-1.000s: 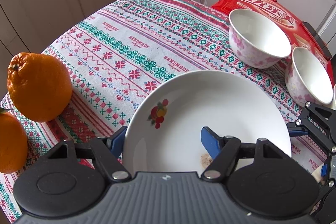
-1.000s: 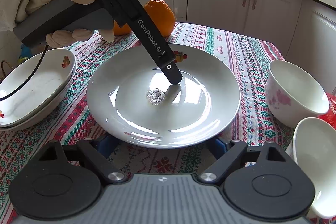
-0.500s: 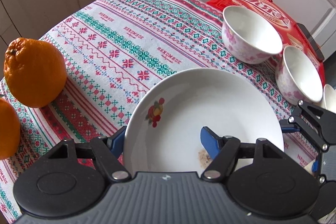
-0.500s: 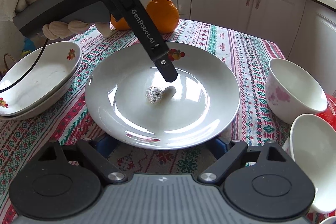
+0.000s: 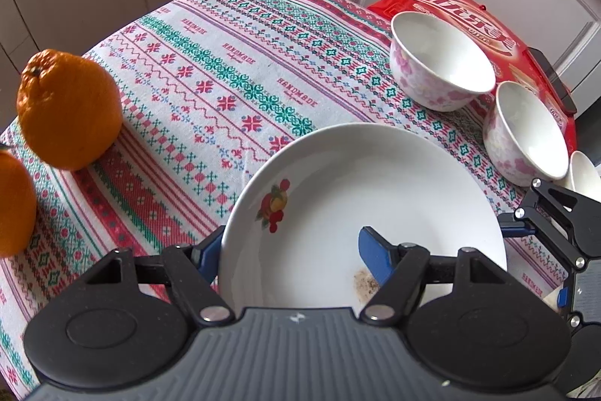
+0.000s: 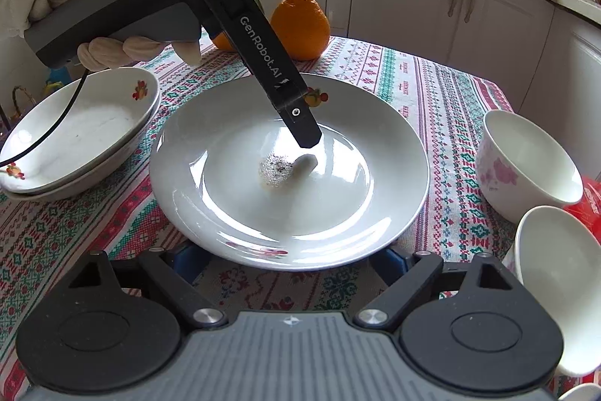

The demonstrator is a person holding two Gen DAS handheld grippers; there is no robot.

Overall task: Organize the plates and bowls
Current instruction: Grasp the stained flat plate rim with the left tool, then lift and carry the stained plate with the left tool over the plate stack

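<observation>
A white plate (image 5: 375, 198) with a fruit print and a small crumb stain is lifted off the tablecloth, tilted. My left gripper (image 5: 289, 254) is shut on its near rim, one finger under, one blue pad (image 5: 372, 258) inside. In the right wrist view the same plate (image 6: 233, 213) hangs above my open right gripper (image 6: 285, 262), whose fingers sit below its near rim. Two stacked fruit-print plates (image 6: 45, 171) lie at left. Two pink-flowered bowls (image 5: 439, 62) (image 5: 526, 134) stand at right, also seen in the right wrist view (image 6: 526, 164).
Two oranges (image 5: 69, 108) (image 5: 11, 202) sit at the table's left edge. A red box (image 5: 477, 21) lies behind the bowls. A further white bowl (image 6: 556, 288) is at the near right. White cabinets surround the table.
The plate in my left gripper has risen and tilted a little; the left gripper has lifted away from the table. The right gripper stays under the near rim.
</observation>
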